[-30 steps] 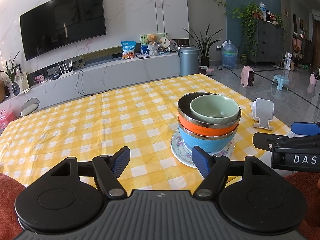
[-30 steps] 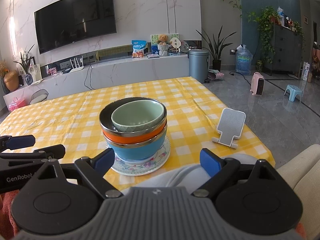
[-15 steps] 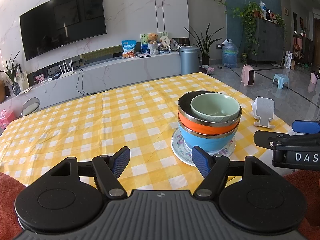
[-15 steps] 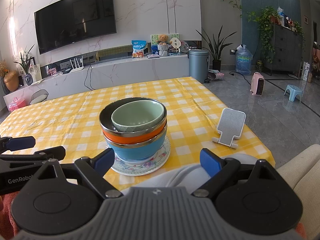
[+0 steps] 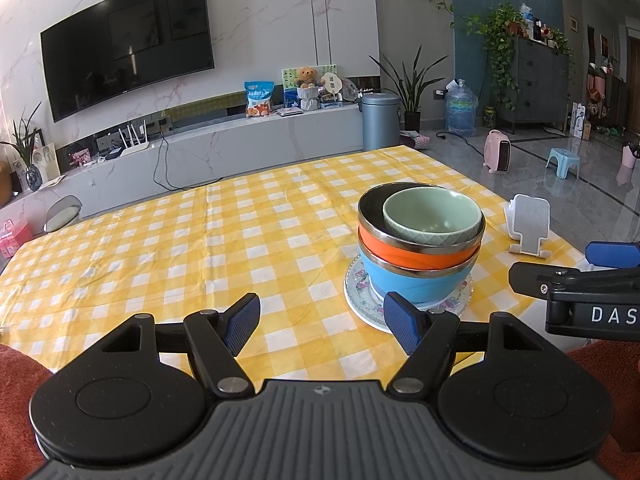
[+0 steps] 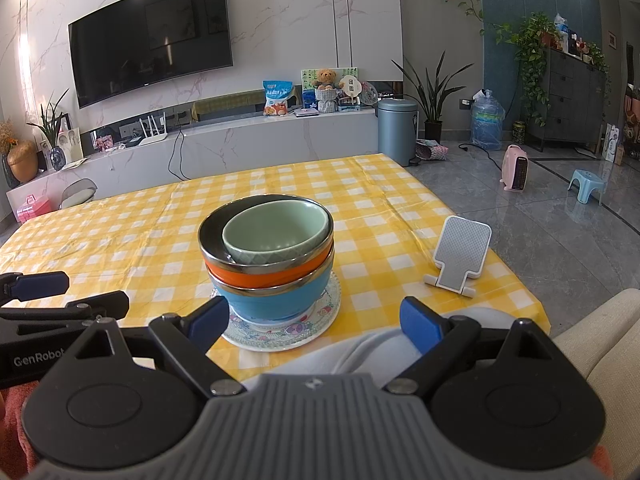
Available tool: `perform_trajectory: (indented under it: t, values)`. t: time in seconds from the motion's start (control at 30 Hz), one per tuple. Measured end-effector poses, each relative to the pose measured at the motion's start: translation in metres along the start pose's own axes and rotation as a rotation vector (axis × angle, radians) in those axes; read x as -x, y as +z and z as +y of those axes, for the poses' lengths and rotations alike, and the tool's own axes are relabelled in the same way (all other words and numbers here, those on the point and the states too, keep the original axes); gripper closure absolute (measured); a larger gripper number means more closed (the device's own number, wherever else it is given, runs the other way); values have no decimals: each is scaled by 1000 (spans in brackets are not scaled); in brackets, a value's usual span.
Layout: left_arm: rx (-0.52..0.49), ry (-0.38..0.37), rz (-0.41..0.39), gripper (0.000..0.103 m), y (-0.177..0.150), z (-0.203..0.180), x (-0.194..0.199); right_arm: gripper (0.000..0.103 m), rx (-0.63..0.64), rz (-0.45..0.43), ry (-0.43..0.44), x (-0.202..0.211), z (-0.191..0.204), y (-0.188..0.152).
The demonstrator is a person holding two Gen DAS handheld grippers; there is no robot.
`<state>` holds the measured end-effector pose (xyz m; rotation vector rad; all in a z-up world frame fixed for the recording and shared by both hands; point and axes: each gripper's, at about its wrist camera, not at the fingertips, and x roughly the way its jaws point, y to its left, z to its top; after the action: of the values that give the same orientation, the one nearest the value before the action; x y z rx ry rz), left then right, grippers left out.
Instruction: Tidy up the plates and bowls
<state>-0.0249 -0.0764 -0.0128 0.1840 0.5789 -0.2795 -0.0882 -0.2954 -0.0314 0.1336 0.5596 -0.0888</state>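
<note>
A stack stands on the yellow checked table near its front edge: a flowered plate (image 5: 360,300) (image 6: 320,328) at the bottom, then a blue bowl (image 5: 412,280) (image 6: 276,300), an orange bowl (image 5: 400,254) (image 6: 264,276), and a green bowl (image 5: 432,216) (image 6: 276,232) on top. My left gripper (image 5: 324,326) is open and empty, just left of the stack. My right gripper (image 6: 316,324) is open and empty, in front of the stack and to its right, above the table's front edge.
A white phone stand (image 5: 528,228) (image 6: 460,256) sits on the table right of the stack. The table's right edge drops to the grey floor. A TV wall and low cabinet lie beyond the far edge.
</note>
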Motion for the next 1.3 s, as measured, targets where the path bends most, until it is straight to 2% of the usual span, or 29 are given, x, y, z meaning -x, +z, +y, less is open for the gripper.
perform_trajectory:
  t: [1.3]
  values:
    - [-2,9,-4,19,0,2,-1,12,1,1,0,0,0,0]
